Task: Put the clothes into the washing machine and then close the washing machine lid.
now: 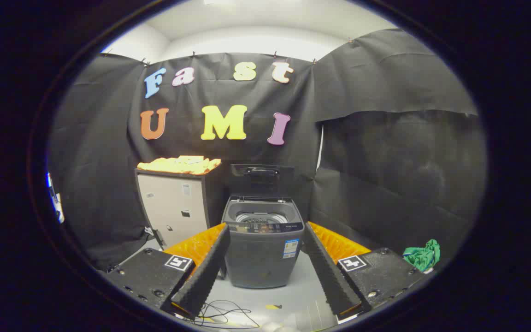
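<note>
Gripper (265,249) held with fingers spread wide, nothing between them. Washing machine (262,251) seen upright just ahead, lid (262,177) raised vertical behind tub. Green cloth (423,255) crumpled on floor, beside right finger.

Gripper (265,235) held level, pointing straight forward. Fingers (208,267) spread wide apart, tips angled slightly toward each other. Nothing between them, nothing touching either finger.
</note>
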`<action>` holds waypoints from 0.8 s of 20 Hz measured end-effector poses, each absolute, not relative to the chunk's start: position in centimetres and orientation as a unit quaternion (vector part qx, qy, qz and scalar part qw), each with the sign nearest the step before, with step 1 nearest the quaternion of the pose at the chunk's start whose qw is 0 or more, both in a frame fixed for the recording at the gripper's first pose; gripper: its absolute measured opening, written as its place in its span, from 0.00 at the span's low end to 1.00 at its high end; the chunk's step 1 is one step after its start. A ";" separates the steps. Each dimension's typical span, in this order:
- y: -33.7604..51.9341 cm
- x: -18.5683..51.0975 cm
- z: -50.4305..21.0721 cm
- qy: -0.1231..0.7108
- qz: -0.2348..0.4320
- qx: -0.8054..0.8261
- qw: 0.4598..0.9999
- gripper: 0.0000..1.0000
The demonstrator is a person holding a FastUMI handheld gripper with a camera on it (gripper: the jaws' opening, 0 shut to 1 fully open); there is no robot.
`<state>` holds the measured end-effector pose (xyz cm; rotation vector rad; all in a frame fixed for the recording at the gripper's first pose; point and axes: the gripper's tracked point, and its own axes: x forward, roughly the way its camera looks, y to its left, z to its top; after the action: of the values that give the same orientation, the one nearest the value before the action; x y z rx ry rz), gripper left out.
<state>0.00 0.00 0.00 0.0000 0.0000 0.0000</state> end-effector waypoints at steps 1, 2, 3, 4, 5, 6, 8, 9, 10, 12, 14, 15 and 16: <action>0.2 -0.2 0.0 0.000 0.000 0.000 1.000 1.00; 0.3 -0.1 0.1 -0.002 0.000 0.001 1.000 1.00; 0.4 0.0 0.1 -0.001 0.000 0.000 1.000 1.00; 0.4 0.1 0.1 0.000 0.000 -0.001 1.000 1.00; 0.7 0.2 0.1 0.001 0.001 -0.001 1.000 1.00; 0.9 0.2 0.3 0.000 0.002 -0.001 1.000 1.00; 1.2 0.6 0.5 -0.002 0.005 0.000 1.000 1.00; 1.3 0.8 0.5 -0.002 0.004 0.000 1.000 1.00; 1.4 1.0 0.7 -0.002 0.004 0.001 1.000 1.00; 2.0 1.5 0.8 -0.002 0.005 0.003 1.000 1.00; 2.2 2.0 1.2 0.001 0.003 0.004 1.000 1.00; 2.4 2.5 1.5 0.002 0.002 0.006 1.000 1.00; 2.5 2.9 2.0 0.003 0.000 0.007 1.000 1.00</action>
<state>2.90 2.46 1.99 0.0141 0.0063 0.0001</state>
